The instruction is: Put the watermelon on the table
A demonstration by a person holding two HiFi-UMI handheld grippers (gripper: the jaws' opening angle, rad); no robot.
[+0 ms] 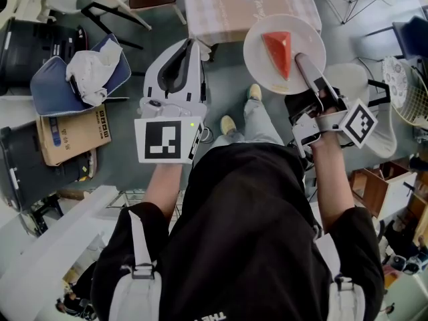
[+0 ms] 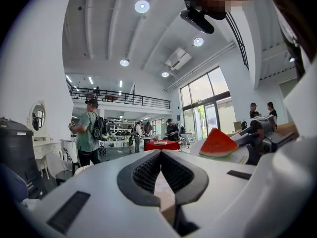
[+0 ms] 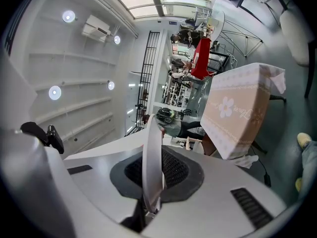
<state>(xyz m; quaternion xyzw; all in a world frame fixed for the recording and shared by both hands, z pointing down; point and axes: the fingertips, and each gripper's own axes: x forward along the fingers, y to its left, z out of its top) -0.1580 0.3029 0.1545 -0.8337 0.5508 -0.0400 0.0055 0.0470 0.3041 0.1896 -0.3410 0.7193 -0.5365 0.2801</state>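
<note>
While my right hand-held gripper (image 1: 306, 65) pinches the plate (image 1: 262, 69) by its rim only, any tilt could slide the watermelon (image 1: 279, 51) off before the worktop (image 1: 227, 5) at 12 o'clock; left hand-held gripper (image 1: 192, 44) closed, empty.

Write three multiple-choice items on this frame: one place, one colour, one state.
1. Where is the watermelon slice?
A. on the white plate
B. on the table
C. on the floor

2. What colour is the tablecloth?
A. blue
B. pinkish beige
C. green

3. What state is the left gripper in?
A. shut on the plate
B. wide open
C. shut, empty

Answers:
1. A, the slice lies on the plate, which the right gripper holds by its rim.
2. B, the cloth is pinkish beige with a white flower.
3. C, its pads meet with nothing between them.
</note>
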